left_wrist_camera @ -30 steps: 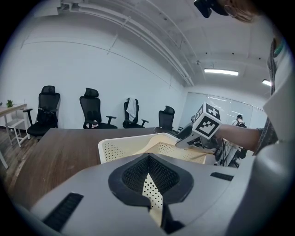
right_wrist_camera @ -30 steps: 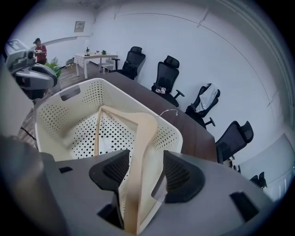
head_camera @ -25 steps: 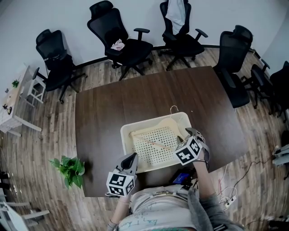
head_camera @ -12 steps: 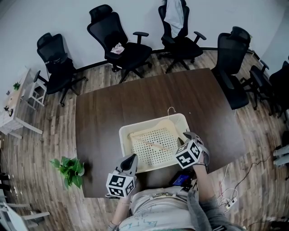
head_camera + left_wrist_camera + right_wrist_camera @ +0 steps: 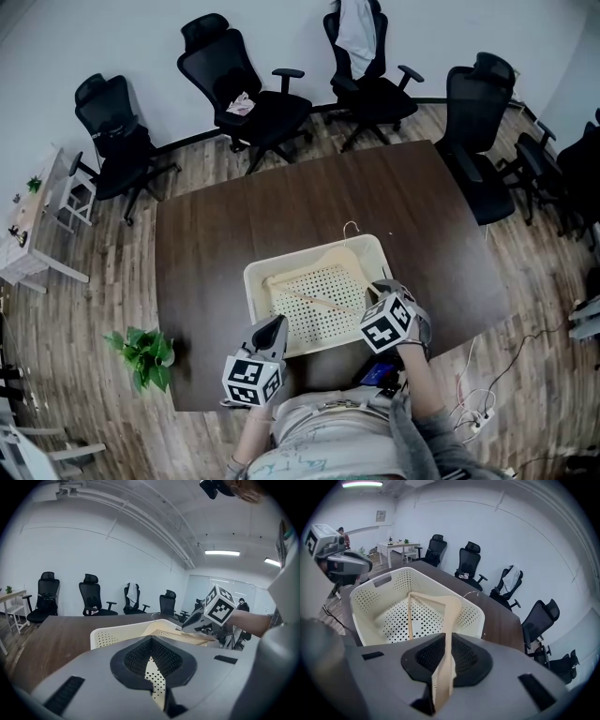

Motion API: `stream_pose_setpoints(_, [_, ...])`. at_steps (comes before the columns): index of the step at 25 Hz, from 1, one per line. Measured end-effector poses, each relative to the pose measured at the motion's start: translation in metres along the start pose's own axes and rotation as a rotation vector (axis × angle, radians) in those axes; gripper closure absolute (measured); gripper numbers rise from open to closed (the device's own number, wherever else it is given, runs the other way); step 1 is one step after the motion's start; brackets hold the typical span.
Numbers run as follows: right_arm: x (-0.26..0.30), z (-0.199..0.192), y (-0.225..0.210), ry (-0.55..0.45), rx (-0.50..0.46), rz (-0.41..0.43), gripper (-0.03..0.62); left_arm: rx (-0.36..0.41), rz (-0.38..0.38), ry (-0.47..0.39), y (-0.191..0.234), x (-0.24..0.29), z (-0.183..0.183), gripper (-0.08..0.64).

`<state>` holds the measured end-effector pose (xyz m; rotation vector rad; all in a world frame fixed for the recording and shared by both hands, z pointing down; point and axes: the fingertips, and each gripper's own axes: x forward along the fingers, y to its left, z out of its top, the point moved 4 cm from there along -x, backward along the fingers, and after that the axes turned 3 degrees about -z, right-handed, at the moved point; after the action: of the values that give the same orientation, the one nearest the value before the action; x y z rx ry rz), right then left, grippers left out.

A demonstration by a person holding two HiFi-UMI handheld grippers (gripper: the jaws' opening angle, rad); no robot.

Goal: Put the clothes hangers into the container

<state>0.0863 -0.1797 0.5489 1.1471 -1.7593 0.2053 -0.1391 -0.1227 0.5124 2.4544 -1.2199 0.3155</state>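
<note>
A cream perforated basket [image 5: 251, 281] stands on the dark brown table [image 5: 216, 225] near its front edge. A wooden clothes hanger [image 5: 314, 300] lies inside it, with its wire hook [image 5: 350, 228] poking over the far rim. My right gripper [image 5: 377, 289] is at the basket's right front corner. Its jaws have just been closing and are now shut on one end of the hanger [image 5: 449, 616]. My left gripper [image 5: 272, 328] hovers at the basket's front left rim, shut, with nothing between its jaws. From the left gripper view, the basket [image 5: 112, 637] and the right gripper [image 5: 197, 618] are straight ahead.
Several black office chairs [image 5: 253, 94] ring the far and right sides of the table. A potted plant [image 5: 142, 352] sits on the wood floor at the front left. A white side table [image 5: 28, 225] stands far left, and cables [image 5: 478, 394] lie on the floor at right.
The right gripper's jaws have closed onto the hanger's end at the basket's right front corner. The left gripper has stayed where it was.
</note>
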Motion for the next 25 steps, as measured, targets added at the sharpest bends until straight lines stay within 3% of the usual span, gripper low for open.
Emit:
stream_pose_setpoints(8, [-0.002, -0.003, 0.004, -0.009, 0.027, 0.033, 0.558, 0.021, -0.025, 0.004, -0.009, 0.01, 0.001, 0.549])
stream_pose_setpoints(25, [-0.015, 0.005, 0.025, -0.136, 0.185, 0.219, 0.565, 0.062, -0.078, 0.023, -0.034, 0.028, 0.006, 0.549])
